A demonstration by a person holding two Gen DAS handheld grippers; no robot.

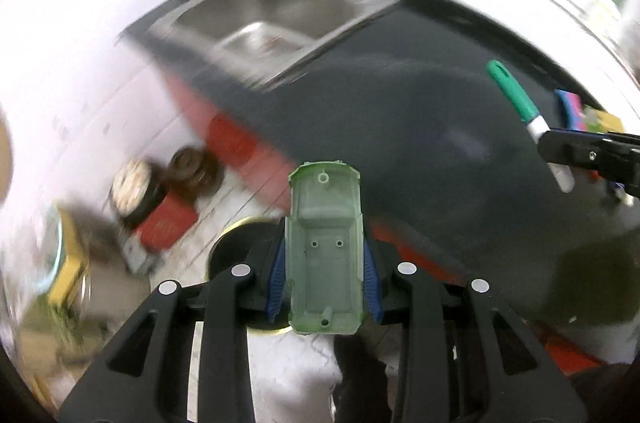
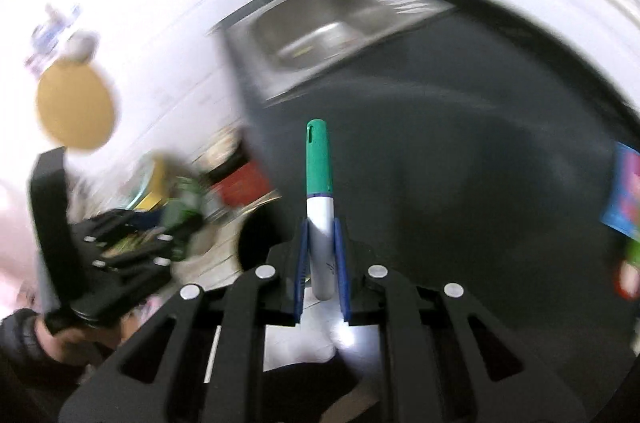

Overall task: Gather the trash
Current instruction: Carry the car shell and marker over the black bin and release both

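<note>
Steel sink [image 1: 276,19] ahead — dark counter [image 1: 420,127].

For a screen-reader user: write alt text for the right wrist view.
The right gripper is shut on a white marker with a green cap, above a dark countertop. Behind is a blurred steel sink; at left, the left gripper in a hand.
</note>
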